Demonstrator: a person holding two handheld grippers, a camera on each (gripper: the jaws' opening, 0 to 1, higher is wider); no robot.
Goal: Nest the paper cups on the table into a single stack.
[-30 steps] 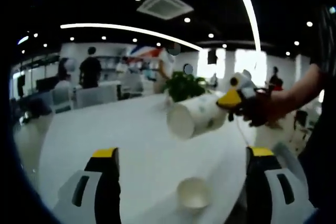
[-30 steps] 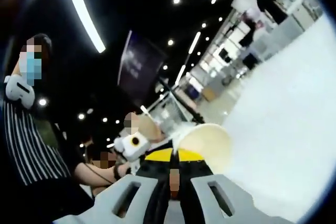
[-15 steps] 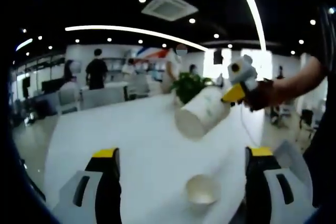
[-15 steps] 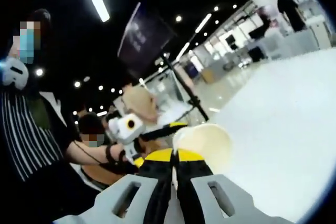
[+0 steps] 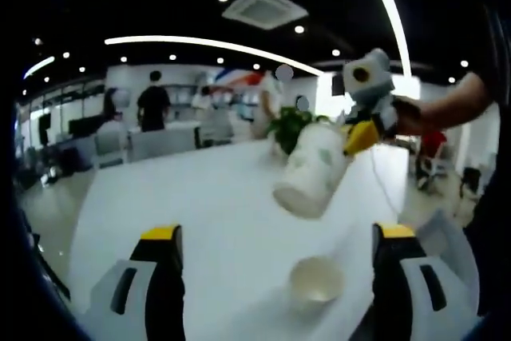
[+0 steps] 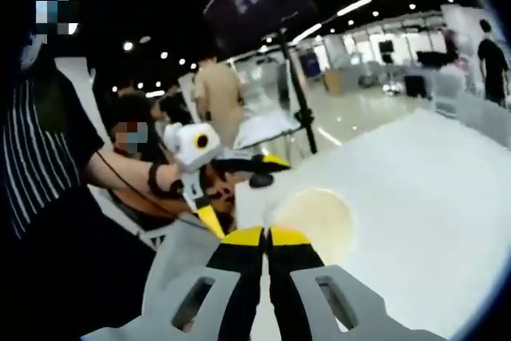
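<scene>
A white paper cup (image 5: 317, 281) stands mouth up on the white table (image 5: 200, 197), between the wide-apart jaws of my left gripper (image 5: 277, 277), which is open and touches nothing. Above it hangs a second paper cup (image 5: 311, 169), tilted with its mouth down and to the left. My right gripper (image 5: 361, 136) comes in from the right and is shut on that cup's wall. In the right gripper view, the held cup's open mouth (image 6: 313, 215) sits just past my shut right gripper (image 6: 267, 237), with the table (image 6: 431, 197) beyond. The open left gripper (image 6: 242, 191) shows at the left there.
A potted plant (image 5: 291, 125) stands on the table behind the held cup. Chairs (image 5: 160, 143) and standing people line the far side. A person in a striped top (image 6: 40, 157) is close on the left, and a black banner stand (image 6: 295, 77) rises behind the table.
The right gripper has lifted and swung the held cup from lying sideways to mouth-down over the standing cup. The left gripper has stayed open beside the standing cup.
</scene>
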